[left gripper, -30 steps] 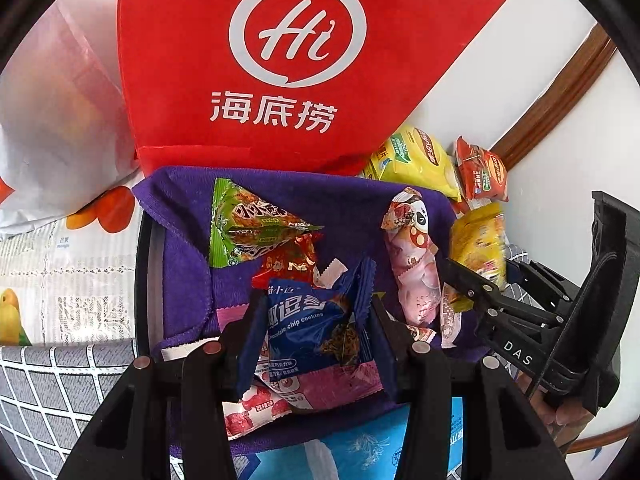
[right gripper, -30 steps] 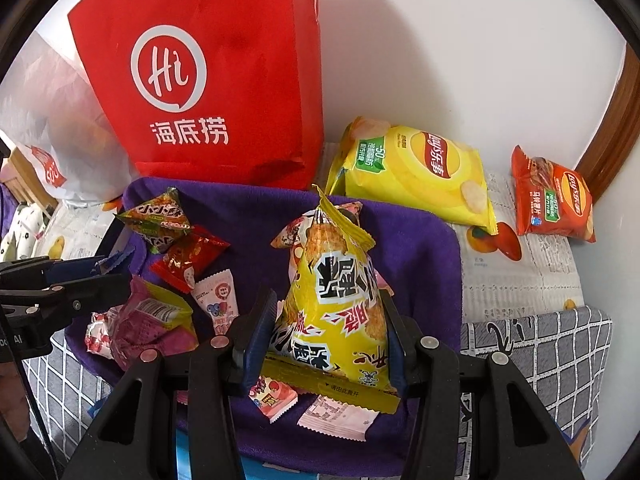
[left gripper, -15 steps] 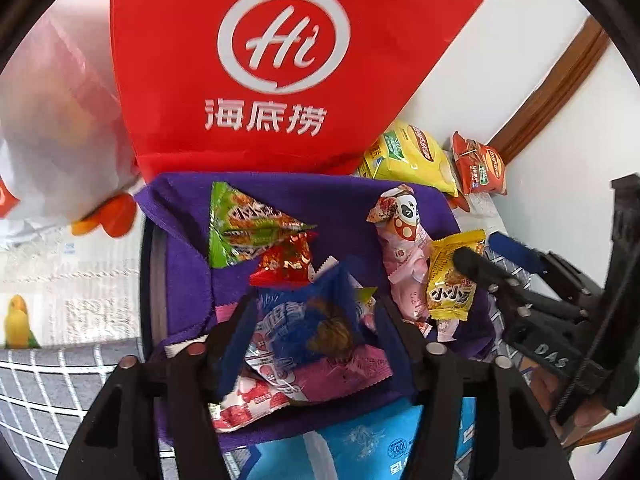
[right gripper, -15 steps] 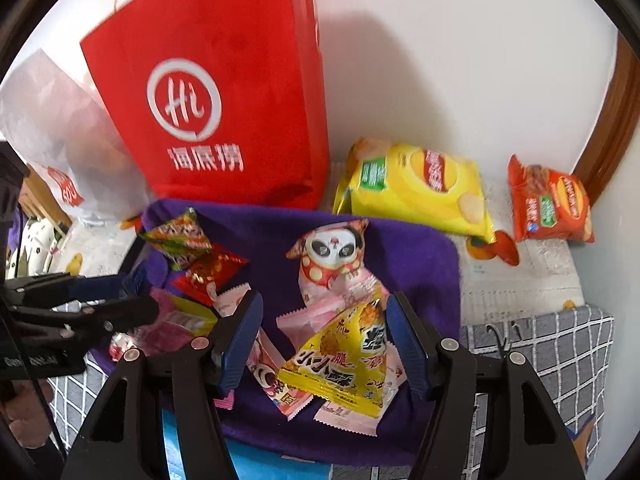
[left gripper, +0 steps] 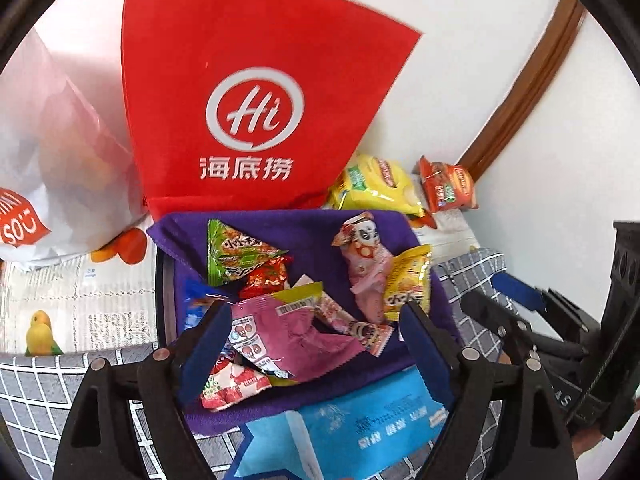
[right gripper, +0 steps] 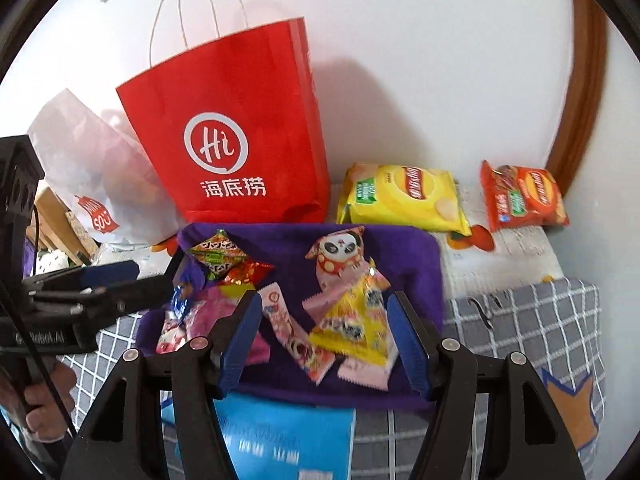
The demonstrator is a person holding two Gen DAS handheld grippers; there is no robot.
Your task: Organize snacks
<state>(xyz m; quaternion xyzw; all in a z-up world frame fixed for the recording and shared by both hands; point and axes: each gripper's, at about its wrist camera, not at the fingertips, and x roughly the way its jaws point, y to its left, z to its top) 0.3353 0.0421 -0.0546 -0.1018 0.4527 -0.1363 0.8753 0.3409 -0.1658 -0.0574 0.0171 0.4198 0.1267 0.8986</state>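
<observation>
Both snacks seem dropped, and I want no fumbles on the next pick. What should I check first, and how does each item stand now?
1. Left hand-held gripper empty: ok; jaws opening, pink packet lies loose below them.
2. Right hand-held gripper empty: ok; yellow triangle pack lies on the cloth, unpinched.
3. Dropped snacks on the purple cloth: ok.
4. Yellow chip bag and orange chip bag collected: not ok; both sit behind the cloth by the wall.
5. Room left on the cloth: ok; far right corner bare.
6. Red bag contents: cannot tell.
</observation>
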